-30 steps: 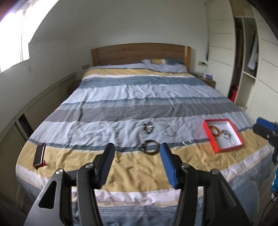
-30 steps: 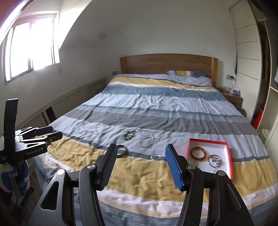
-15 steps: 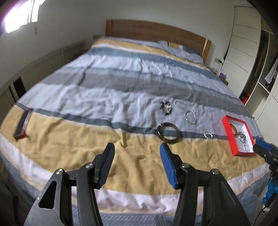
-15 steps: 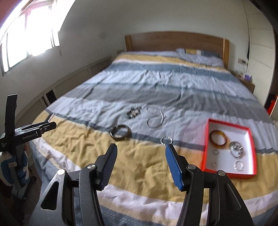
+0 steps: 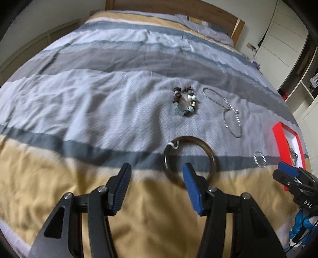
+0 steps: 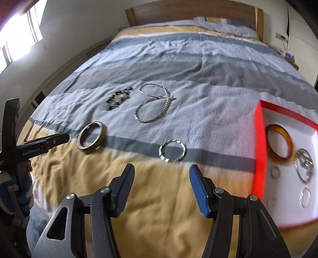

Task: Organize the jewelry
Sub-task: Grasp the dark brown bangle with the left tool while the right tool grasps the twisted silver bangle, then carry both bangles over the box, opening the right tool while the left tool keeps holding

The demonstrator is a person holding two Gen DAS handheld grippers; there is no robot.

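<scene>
Loose jewelry lies on the striped bed. A dark bangle [image 5: 210,152] [image 6: 82,145] sits just ahead of my open, empty left gripper [image 5: 156,175], partly behind its blue fingertip. A small silver bracelet [image 6: 172,152] [image 5: 259,158] lies just ahead of my open, empty right gripper [image 6: 161,176]. Farther back lie a beaded bracelet [image 5: 184,103] [image 6: 117,99] and a silver chain [image 5: 231,115] [image 6: 154,106]. A red-rimmed white box [image 6: 259,142] [image 5: 278,137] at the right holds an amber bangle [image 6: 279,143] and several silver rings.
The bed's wooden headboard [image 6: 190,10] is at the far end. Wardrobe doors [image 5: 282,39] stand to the right, and a window [image 6: 17,33] on the left wall. The other gripper shows at each view's edge: the left one [image 6: 39,146], the right one [image 5: 292,178].
Both grippers have moved forward and down toward the bed. The jewelry looks much closer. The left gripper now reaches the dark bangle and the right one nears the silver bracelet.
</scene>
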